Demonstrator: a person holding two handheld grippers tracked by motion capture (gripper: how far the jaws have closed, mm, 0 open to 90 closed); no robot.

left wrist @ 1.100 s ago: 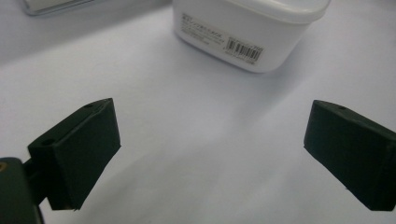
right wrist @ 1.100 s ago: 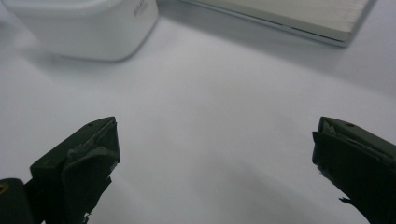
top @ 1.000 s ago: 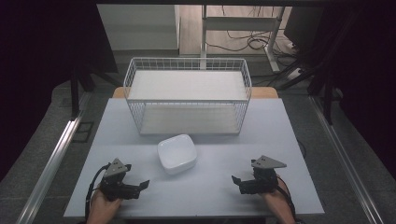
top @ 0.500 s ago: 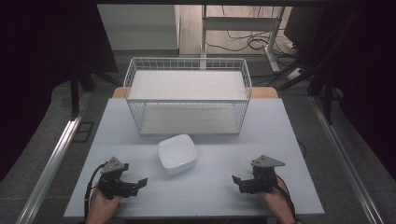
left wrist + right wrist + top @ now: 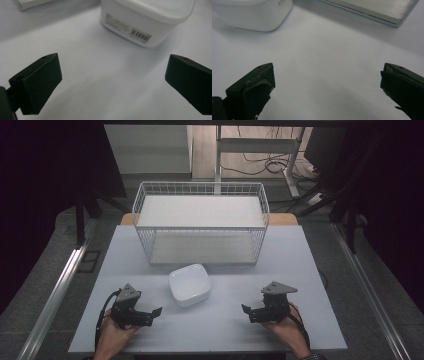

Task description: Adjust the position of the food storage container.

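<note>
White lidded container (image 5: 189, 284) sits on the counter (image 5: 300, 270) at center, just at 6 o'clock of the wire basket (image 5: 201, 222), apart from it. Basket stands at 12 o'clock on the counter, upright, a white board inside on its floor.

Left hand-held gripper (image 5: 155, 313) at 7 o'clock of the container, near it but not touching, jaws pointing toward 3 o'clock. Held by the person's left hand (image 5: 112, 335). In the left gripper view its jaws are spread wide, bare counter between them; the container (image 5: 147, 20) is ahead at 1 o'clock, barcode label on its side wall, lid on.

Right hand-held gripper (image 5: 246, 310) at 4 o'clock of the container, well apart from it, jaws pointing toward 9 o'clock, grey plate on top. Right hand (image 5: 285, 332) grips it from behind. Right gripper view: jaws wide apart, nothing between; container (image 5: 254, 15) at 11 o'clock, basket base edge (image 5: 372, 10) at 1 o'clock.

Both grippers low over the counter; can't tell if resting on it.
</note>
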